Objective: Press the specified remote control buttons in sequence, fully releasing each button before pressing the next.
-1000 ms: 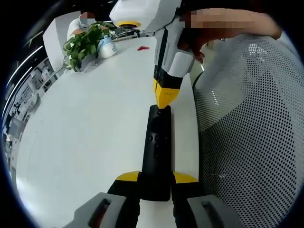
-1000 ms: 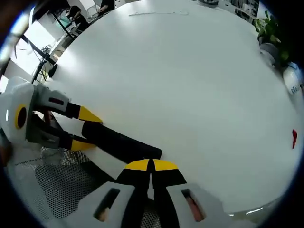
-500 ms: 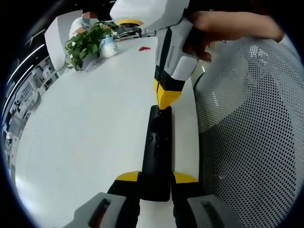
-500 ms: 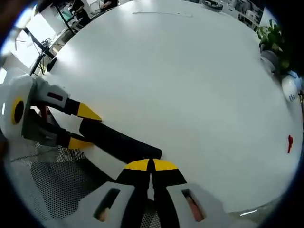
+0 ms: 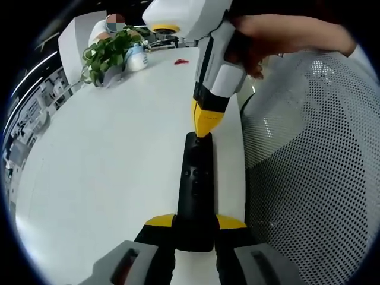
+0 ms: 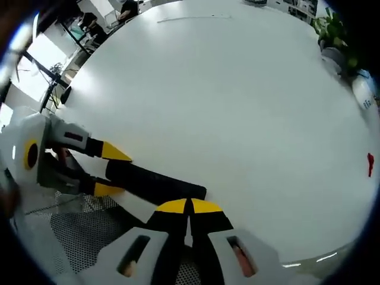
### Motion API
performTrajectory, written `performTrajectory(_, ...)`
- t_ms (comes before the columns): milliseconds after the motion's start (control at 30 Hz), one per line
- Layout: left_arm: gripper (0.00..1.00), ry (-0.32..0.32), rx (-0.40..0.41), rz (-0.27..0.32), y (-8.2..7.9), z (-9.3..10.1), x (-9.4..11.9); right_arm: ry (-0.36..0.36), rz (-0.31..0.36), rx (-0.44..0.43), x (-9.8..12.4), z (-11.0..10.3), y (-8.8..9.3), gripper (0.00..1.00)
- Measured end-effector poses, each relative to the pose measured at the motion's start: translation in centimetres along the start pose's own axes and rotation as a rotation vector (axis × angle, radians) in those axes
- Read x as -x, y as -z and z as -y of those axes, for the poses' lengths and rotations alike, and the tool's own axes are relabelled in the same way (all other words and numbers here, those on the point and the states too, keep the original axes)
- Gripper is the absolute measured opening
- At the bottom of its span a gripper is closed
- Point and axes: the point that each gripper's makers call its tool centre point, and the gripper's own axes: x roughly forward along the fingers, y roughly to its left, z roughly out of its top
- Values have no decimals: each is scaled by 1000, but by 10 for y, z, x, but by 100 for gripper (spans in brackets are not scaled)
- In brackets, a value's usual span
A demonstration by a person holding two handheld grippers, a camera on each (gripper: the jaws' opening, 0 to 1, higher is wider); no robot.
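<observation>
Holding the remote (image 5: 195,190) by its near end in my left tool (image 5: 195,222), jaws clamped on both sides, near the white bench (image 5: 107,154) edge. Its long axis runs straight away toward my right tool (image 5: 203,127), whose closed tips sit at the far end. No readable writing on it.

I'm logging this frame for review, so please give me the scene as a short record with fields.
held object: black remote control
holder: left hand-held gripper, jaws shut on the remote's near end
presser: right hand-held gripper, jaws shut, tip at the remote's far end
surface: white table
background: potted plant, white bottle, small red item
beside table: mesh chair
</observation>
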Motion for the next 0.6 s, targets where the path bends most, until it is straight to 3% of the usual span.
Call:
performTrajectory(233,24,17,-23,-4,0,4,0,-5,-2,7,1,-2,2,0)
performTrajectory(600,24,28,-31,-5,-1,5,0,-24,-58,1,-5,-5,9,0)
